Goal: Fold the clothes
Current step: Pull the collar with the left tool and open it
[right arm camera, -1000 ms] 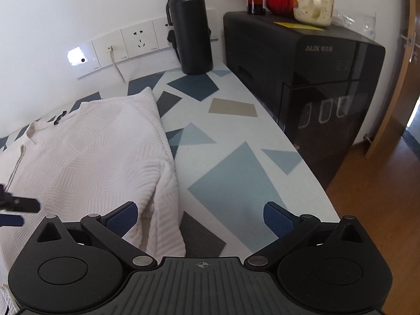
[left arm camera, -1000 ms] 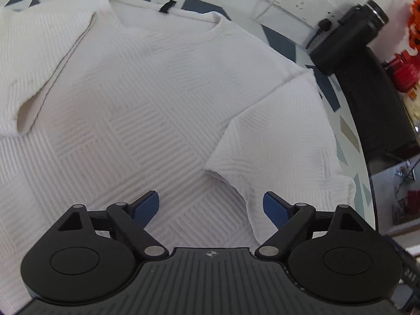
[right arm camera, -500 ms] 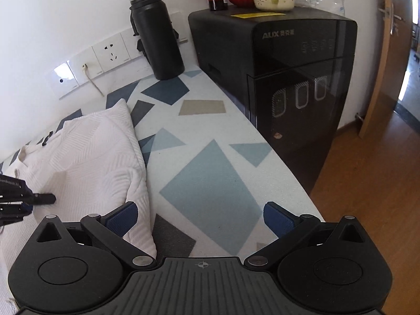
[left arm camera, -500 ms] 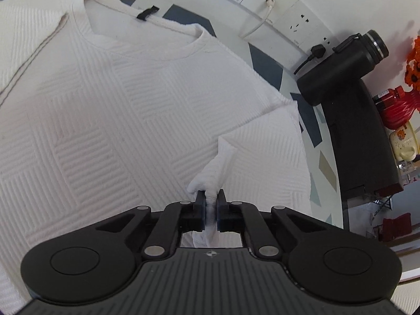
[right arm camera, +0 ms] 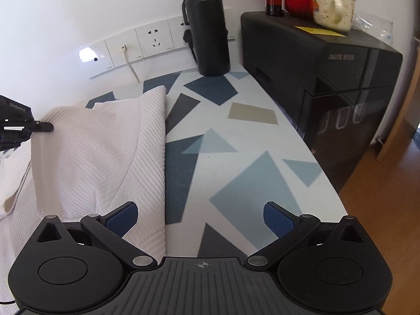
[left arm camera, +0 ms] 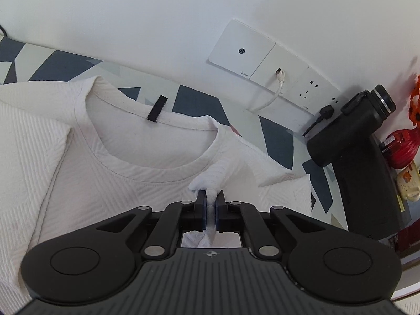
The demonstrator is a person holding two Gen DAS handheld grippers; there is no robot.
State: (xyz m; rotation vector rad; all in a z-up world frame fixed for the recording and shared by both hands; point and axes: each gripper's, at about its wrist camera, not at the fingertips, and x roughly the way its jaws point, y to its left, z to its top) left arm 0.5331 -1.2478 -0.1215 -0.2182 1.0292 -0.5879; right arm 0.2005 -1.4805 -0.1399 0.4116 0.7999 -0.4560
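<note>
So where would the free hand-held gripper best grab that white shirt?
Probably the folded side edge nearest the right hand-held gripper, coming in from the bare tabletop on its right. That edge lies straight and slightly raised on the table, so one finger could slip under it. The left hand-held gripper already pinches fabric near the collar.

White shirt (left arm camera: 110, 183) ribbed textured cloth; flask (right arm camera: 207, 26) matt black; cabinet (right arm camera: 341, 60) glossy black plastic.
</note>
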